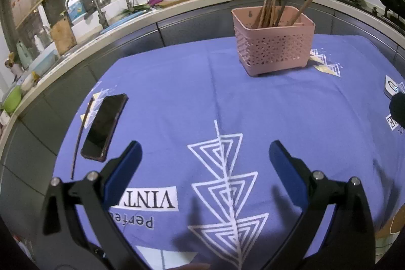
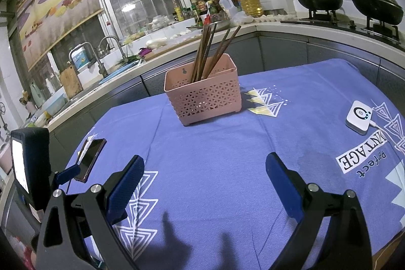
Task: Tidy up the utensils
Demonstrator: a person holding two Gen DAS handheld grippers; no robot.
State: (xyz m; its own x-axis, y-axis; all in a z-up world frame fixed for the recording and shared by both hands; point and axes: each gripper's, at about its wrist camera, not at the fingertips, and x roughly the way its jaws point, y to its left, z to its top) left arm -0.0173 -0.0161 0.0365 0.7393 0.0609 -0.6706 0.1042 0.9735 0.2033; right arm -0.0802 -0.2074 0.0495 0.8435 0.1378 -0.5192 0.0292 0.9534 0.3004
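A pink perforated utensil basket point(image 1: 273, 47) stands on the far side of the blue tablecloth point(image 1: 177, 105) and holds several brown chopsticks point(image 1: 272, 4). It also shows in the right wrist view point(image 2: 205, 95) with the chopsticks point(image 2: 210, 52) upright in it. One dark chopstick point(image 1: 80, 136) lies on the cloth at the left, beside a black phone point(image 1: 103, 127). My left gripper point(image 1: 205, 156) is open and empty above the cloth, near the front. My right gripper point(image 2: 205, 168) is open and empty too. The left gripper's body point(image 2: 30, 163) shows at the left edge of the right wrist view.
A white round-button device point(image 2: 359, 117) with a cable lies at the right of the cloth point(image 2: 227, 156). The phone point(image 2: 89, 158) lies near the table's left edge. Behind the table runs a counter with a sink point(image 1: 101, 14), bottles point(image 2: 248, 1) and woks point(image 2: 321, 1).
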